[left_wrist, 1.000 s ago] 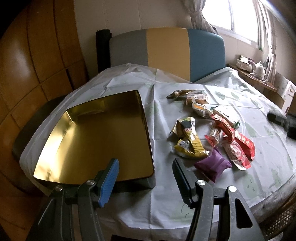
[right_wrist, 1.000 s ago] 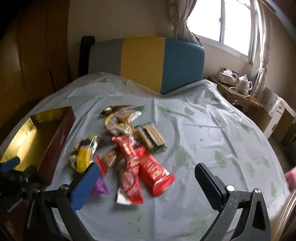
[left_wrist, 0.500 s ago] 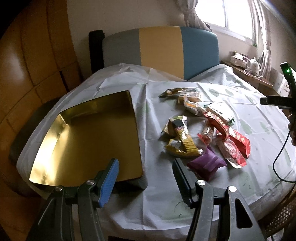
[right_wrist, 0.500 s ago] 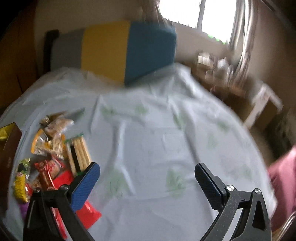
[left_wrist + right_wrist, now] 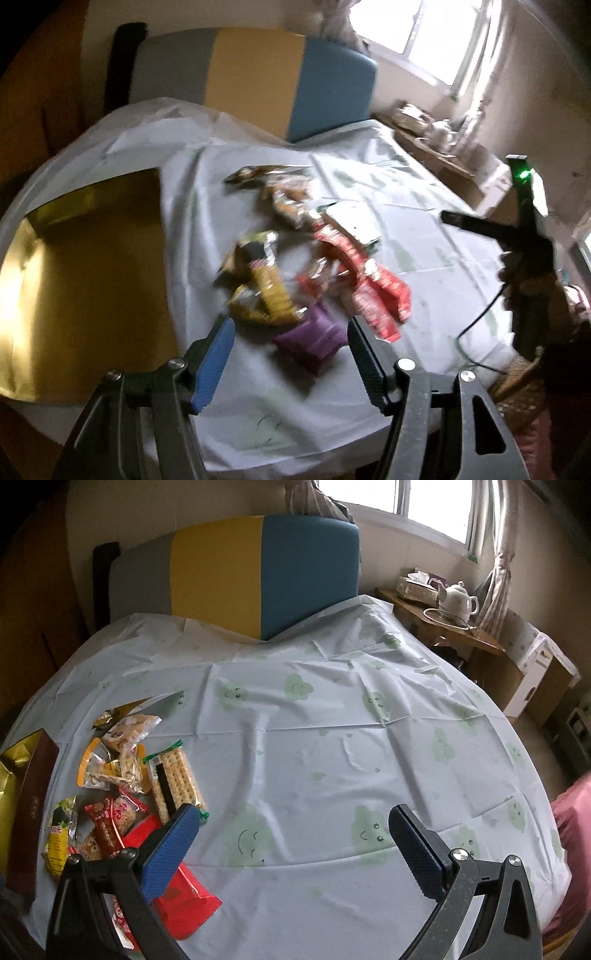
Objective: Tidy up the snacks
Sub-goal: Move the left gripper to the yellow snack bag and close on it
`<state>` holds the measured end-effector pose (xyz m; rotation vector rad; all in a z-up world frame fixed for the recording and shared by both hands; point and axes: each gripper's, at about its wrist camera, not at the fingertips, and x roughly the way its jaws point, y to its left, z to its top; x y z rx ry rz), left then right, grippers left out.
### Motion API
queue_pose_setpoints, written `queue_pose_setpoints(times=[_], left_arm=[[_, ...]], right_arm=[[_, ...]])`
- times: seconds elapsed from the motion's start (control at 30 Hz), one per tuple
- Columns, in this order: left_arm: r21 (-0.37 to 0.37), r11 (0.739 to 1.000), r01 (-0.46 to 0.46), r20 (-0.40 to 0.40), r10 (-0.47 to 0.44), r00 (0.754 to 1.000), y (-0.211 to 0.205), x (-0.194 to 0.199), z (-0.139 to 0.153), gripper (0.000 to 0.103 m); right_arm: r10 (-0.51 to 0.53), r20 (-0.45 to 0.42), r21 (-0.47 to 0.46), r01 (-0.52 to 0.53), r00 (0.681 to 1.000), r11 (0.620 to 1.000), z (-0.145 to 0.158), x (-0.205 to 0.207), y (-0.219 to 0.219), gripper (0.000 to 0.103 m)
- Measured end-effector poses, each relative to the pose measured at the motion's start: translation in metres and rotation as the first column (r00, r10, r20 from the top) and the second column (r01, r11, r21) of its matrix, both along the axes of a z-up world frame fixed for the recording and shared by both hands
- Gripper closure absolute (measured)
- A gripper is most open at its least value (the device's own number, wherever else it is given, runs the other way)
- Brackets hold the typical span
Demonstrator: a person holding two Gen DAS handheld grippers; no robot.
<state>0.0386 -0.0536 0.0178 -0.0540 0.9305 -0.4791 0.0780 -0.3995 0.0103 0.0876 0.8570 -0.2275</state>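
From the left camera, my left gripper (image 5: pixel 288 354) was opening, jaws wide and empty, aimed at the purple pack (image 5: pixel 308 334) at the near edge of the table (image 5: pixel 406 206), I think to grab it. The gold box (image 5: pixel 85 273) waited open at the left edge.

From the right camera, my right gripper (image 5: pixel 291 849) stood wide, empty, over bare cloth. The snacks (image 5: pixel 129 775) lay near the left edge.
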Motion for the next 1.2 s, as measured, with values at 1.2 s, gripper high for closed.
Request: queue_pose_setpoints(times=[1.2], left_arm=[[0.217,0.976,0.011,-0.030,-0.004,1.000,-0.054,0.057,-0.054,0.077]], right_arm=[[0.151,-0.040,0.068,-0.148,0.988,0.987,-0.010,0.011,0.021,0.012]])
